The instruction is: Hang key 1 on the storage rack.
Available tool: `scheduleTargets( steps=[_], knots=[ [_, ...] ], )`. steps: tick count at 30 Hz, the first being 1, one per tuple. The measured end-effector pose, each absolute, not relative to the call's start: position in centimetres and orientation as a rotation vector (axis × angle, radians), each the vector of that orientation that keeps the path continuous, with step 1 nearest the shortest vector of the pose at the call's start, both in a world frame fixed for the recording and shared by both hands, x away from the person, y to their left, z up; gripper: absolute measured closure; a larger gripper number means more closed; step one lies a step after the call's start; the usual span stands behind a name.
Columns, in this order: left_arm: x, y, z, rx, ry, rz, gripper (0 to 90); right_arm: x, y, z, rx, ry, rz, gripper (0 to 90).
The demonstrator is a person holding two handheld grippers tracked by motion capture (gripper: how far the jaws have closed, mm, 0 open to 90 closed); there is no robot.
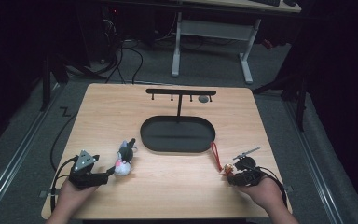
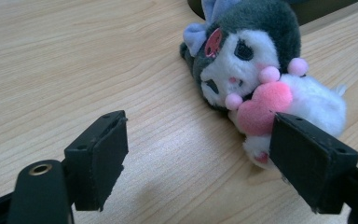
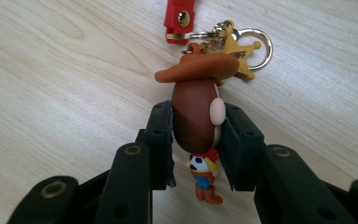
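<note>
Your right gripper (image 3: 195, 140) is clamped on a cowboy figure keychain (image 3: 196, 116); your left gripper (image 2: 198, 154) stands wide apart beside a plush toy (image 2: 256, 70).

The cowboy figure sits head-first between your right jaws near the table's (image 1: 168, 186) front right corner, its brown hat (image 3: 198, 70) poking past the jaw tips, with a gold star badge (image 3: 233, 51), a metal ring (image 3: 256, 46) and a red strap (image 1: 216, 156) lying on the wood beyond it toward the black oval tray (image 1: 177, 134). The tray rests at the table's middle, with a black hook rack (image 1: 181, 92) rising from its far side. Your left gripper rests near the front left corner, one jaw just beside the plush toy's pink heart (image 2: 261, 105), which lies on its side.
</note>
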State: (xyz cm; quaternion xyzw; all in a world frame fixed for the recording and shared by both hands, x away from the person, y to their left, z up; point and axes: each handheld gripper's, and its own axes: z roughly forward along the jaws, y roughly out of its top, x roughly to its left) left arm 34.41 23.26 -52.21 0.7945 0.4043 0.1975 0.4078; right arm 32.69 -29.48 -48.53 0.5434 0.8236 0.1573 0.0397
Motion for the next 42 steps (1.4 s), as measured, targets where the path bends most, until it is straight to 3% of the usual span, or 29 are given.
scheduleTargets(
  steps=[42],
  knots=[
    [34.4,23.2,-52.2,2.007,1.016,0.489,19.9,33.0,-28.1,-39.2,1.683,2.497,0.586,67.4]
  ],
)
